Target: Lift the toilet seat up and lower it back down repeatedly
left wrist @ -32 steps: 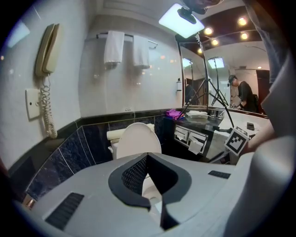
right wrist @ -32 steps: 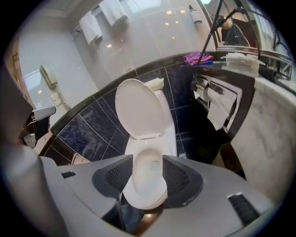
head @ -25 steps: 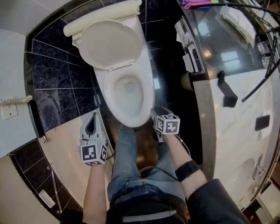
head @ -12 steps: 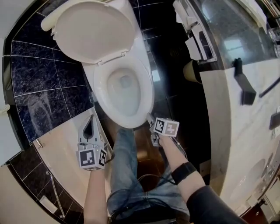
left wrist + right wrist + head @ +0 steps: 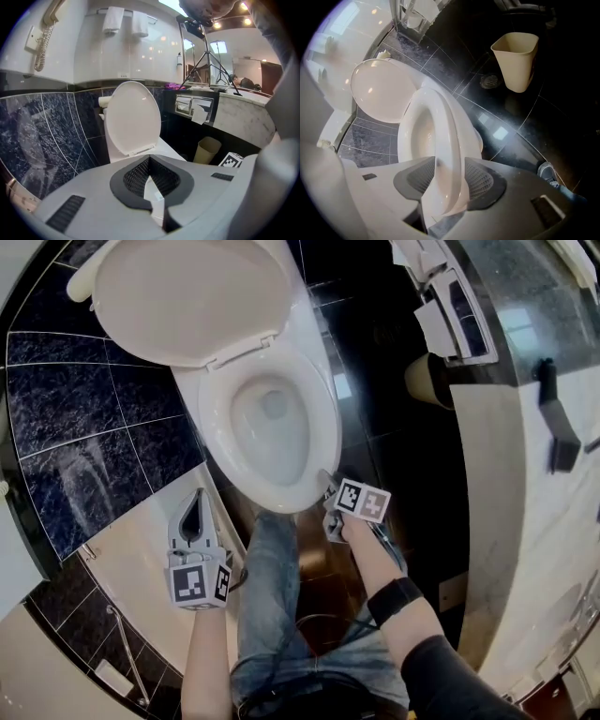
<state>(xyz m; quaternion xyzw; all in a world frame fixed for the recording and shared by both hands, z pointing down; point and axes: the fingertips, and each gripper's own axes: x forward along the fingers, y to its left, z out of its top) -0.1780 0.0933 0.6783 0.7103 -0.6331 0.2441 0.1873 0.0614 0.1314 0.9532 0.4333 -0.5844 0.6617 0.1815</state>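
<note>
The white toilet has its lid [image 5: 187, 296] tilted up against the tank, and the seat [image 5: 323, 423] lies down on the bowl. My right gripper [image 5: 328, 495] is at the seat's front right rim. In the right gripper view the seat's rim [image 5: 447, 140] runs between the two dark pads, with the right gripper [image 5: 450, 180] shut on it. My left gripper [image 5: 197, 495] hangs left of the bowl over the pale floor, apart from the toilet. In the left gripper view the left gripper [image 5: 150, 159] is shut with nothing held, facing the lid [image 5: 131, 117].
A beige waste bin [image 5: 427, 381] stands on the dark floor right of the toilet. A marble counter [image 5: 525, 521] runs along the right, with a paper holder [image 5: 450, 310] on its side. Dark tiled wall [image 5: 84, 399] lies left. The person's legs are below the bowl.
The head view has shifted so the toilet sits larger and higher in frame. The right gripper stays at the seat's front rim, the left stays beside the bowl. The seat stays down.
</note>
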